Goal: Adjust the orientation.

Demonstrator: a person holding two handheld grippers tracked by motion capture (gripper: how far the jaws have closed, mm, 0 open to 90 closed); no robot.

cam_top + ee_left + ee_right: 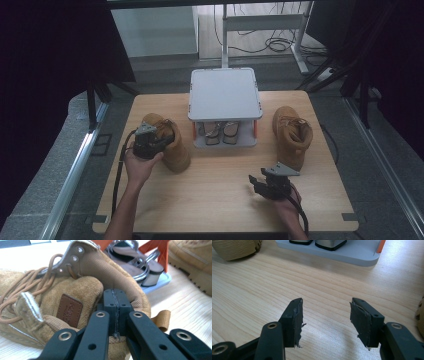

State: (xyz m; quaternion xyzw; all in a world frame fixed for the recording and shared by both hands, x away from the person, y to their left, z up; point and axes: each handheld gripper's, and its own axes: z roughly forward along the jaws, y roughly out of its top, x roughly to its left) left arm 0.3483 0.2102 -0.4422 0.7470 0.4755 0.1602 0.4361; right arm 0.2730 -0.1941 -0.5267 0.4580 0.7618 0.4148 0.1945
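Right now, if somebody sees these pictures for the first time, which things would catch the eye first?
Probably the two tan suede boots: the left boot stands left of the grey two-level rack, the right boot on its other side. The left hand-held gripper has its jaws shut at the left boot's collar, apparently pinching it. The right hand-held gripper is open above the bare wooden table.

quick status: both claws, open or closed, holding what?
Left claw: closed, at the collar of the left boot; a grip cannot be told.
Right claw: open, holding nothing.
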